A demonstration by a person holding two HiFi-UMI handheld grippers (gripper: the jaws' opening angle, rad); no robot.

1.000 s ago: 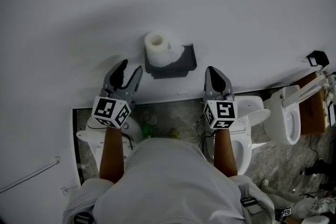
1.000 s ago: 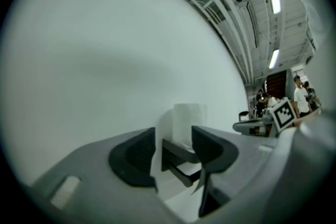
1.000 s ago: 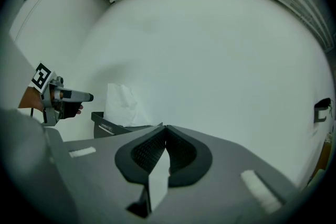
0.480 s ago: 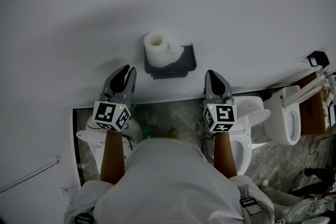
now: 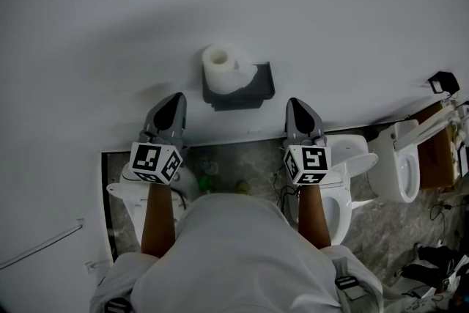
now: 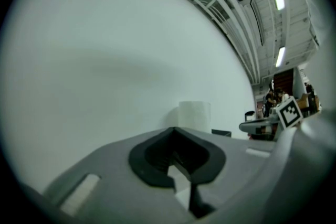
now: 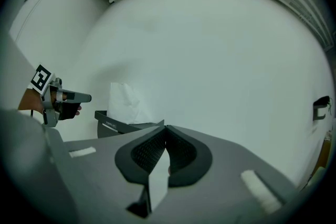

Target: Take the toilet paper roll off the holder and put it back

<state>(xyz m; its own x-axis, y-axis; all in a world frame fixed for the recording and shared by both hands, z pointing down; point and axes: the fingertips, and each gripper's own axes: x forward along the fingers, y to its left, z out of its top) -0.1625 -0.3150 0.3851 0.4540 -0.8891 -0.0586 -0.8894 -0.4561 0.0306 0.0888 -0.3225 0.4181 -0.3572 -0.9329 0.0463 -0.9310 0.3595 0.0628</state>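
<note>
A white toilet paper roll (image 5: pixel 219 65) sits on a dark holder (image 5: pixel 253 89) fixed to the white wall. My left gripper (image 5: pixel 176 100) hangs below and left of the roll, jaws shut with nothing between them. My right gripper (image 5: pixel 296 104) hangs below and right of the holder, also shut and empty. In the left gripper view the roll (image 6: pixel 194 114) stands upright just beyond the closed tips (image 6: pixel 174 130), with the holder (image 6: pixel 221 132) to its right. From the right gripper view the roll (image 7: pixel 125 104) and holder (image 7: pixel 117 125) lie to the left, past them the left gripper (image 7: pixel 77 96).
White toilets stand on the marble floor below: one under the left gripper (image 5: pixel 127 191), one under the right (image 5: pixel 346 174), another further right (image 5: pixel 398 160). A small black fixture (image 5: pixel 443 82) is on the wall at far right. The wall round the holder is bare.
The left gripper's jaws have closed from open to shut, holding nothing. The right gripper and the roll have stayed where they were.
</note>
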